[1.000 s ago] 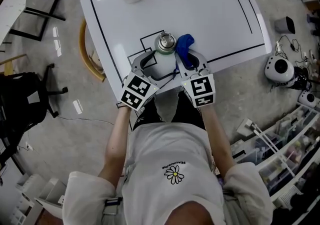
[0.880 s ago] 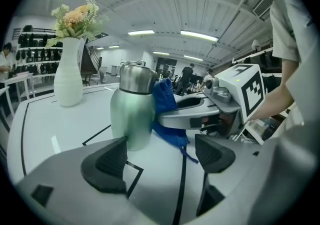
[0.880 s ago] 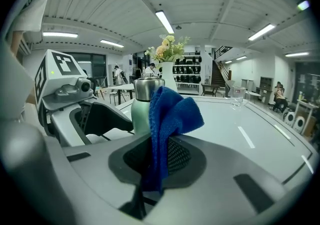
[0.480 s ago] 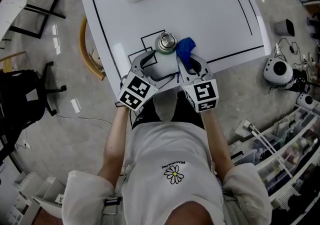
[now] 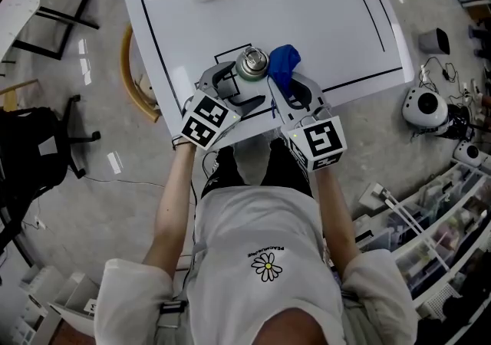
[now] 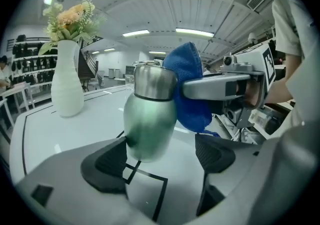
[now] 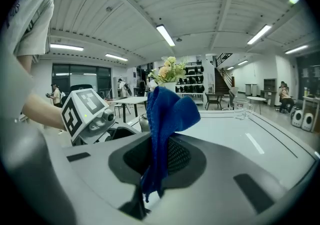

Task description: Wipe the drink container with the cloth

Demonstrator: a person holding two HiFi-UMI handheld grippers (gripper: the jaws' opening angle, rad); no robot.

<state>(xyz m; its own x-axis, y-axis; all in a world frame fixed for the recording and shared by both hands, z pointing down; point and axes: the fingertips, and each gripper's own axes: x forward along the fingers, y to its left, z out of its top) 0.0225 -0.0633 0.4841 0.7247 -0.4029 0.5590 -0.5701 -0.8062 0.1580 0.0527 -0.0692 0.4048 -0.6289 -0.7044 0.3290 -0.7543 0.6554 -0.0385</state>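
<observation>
The left gripper (image 6: pixel 160 158) has its fingers spread apart with the drink container (image 6: pixel 150 119) standing between them, a pale green flask with a bare steel collar and cap. The flask's lower side touches the dark pad of the finger on the left of the left gripper view, while the pad on the other side stands clear of it, so nothing is clamped here (whether the base sits flat on the bench cannot be told from these views). The right gripper (image 7: pixel 157 159) has its fingers closed on the cloth (image 7: pixel 167 114), a blue knitted piece pinched at its lower part, with the free upper part rising above the fingers in a loose fold and a short tail hanging below. In the left gripper view the cloth lies against the flask's upper side, at the collar and shoulder, and a finger of the right gripper reaches in just beside it. From the head view, both grippers meet at the near edge of the white bench (image 5: pixel 307 14), flask to the left and cloth touching it on the right. The flask stands over a black square outline (image 6: pixel 145 184) drawn on the bench. At the far corner a white vase (image 6: pixel 67 81) holds flowers (image 6: pixel 70 16), well apart from the flask, and a clear glass (image 7: pixel 241 109) stands further along the bench.
</observation>
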